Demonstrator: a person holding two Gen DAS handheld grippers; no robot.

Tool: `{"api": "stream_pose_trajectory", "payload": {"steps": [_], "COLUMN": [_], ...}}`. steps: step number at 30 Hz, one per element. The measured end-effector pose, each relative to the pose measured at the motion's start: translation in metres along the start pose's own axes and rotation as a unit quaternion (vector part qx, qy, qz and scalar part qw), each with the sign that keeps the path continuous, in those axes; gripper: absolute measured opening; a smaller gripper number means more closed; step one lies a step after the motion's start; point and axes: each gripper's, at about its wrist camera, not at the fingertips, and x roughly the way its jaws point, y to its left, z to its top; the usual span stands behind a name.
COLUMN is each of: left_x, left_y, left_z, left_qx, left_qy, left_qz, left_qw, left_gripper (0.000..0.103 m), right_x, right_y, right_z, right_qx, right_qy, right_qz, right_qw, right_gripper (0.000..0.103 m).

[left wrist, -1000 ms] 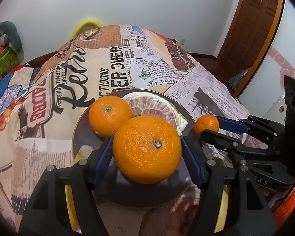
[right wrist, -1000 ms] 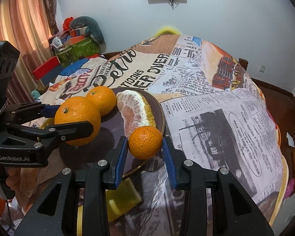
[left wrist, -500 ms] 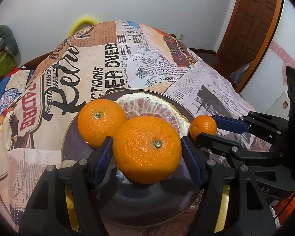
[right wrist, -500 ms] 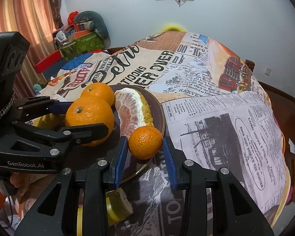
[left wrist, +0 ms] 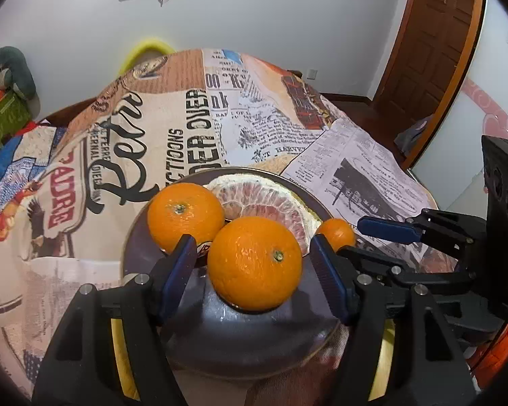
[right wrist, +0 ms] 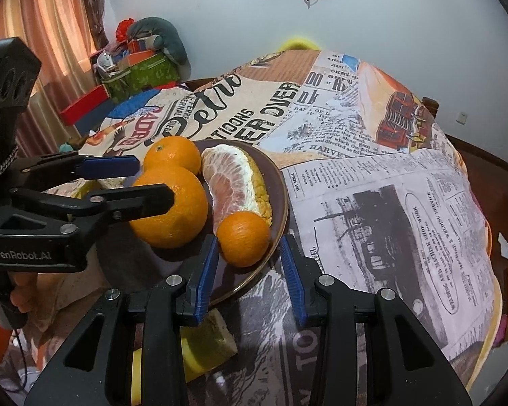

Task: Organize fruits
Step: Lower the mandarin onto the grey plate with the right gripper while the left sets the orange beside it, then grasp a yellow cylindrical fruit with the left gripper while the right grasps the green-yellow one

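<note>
A dark brown plate [left wrist: 135, 243] [right wrist: 282, 196] holds a peeled pomelo wedge [left wrist: 260, 199] [right wrist: 233, 182] and an orange [left wrist: 184, 216] [right wrist: 172, 157] at its far side. A large orange [left wrist: 254, 264] [right wrist: 169, 206] rests on the plate between the fingers of my left gripper [left wrist: 252, 240] [right wrist: 154, 181]. A gap shows on each side, so the gripper is open. A small tangerine [right wrist: 244, 238] [left wrist: 335, 235] sits at the plate's right rim against the wedge. My right gripper [right wrist: 249, 240] [left wrist: 350, 240] stands around its near end, open, with a gap at the right pad.
A newspaper-print cloth [right wrist: 389, 203] covers the round table and falls away at the right. A yellow-green piece of peel [right wrist: 210, 341] lies under the right gripper beside the plate. Boxes and cushions [right wrist: 135, 67] are stacked at the far left, and a wooden door [left wrist: 437, 34] stands at the right.
The large orange now sits farther out between the left pads, down on the plate, with gaps beside it. The tangerine has come to rest on the rim, slightly ahead of the right pads.
</note>
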Motion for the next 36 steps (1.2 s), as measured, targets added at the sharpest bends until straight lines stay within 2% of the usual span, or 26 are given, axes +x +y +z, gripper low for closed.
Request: {"api": "stream_pose_trajectory", "payload": {"steps": [14,21,31,36], "left_x": [-0.062,-0.087,-0.082,-0.069], "left_y": [0.013,0.035,0.082,0.108], "left_z": [-0.015,-0.037,-0.068,-0.071], "left_qx": [-0.003,-0.012,-0.031,-0.045], "left_qy": [-0.027,-0.023,0.01,0.024], "left_qz": [0.03,0.058,0.097,0.096], "left_qw": [0.9992,0.998,0.9948,0.9941], "left_gripper": [0.069,0.069,0.069,0.069], "right_x": [-0.043,-0.062,-0.054,-0.04], "right_y": [0.019,0.03,0.038,0.035], "right_z": [-0.002,-0.01,-0.032,-0.041], "right_qx": [0.006,0.011,0.042,0.066], "right_qy": [-0.029,-0.04,-0.017,0.001], "right_qz": [-0.016,-0.028,-0.044,-0.049], "right_qw": [0.999,0.999,0.998,0.997], "right_gripper": [0.035,0.044,0.051,0.053]}}
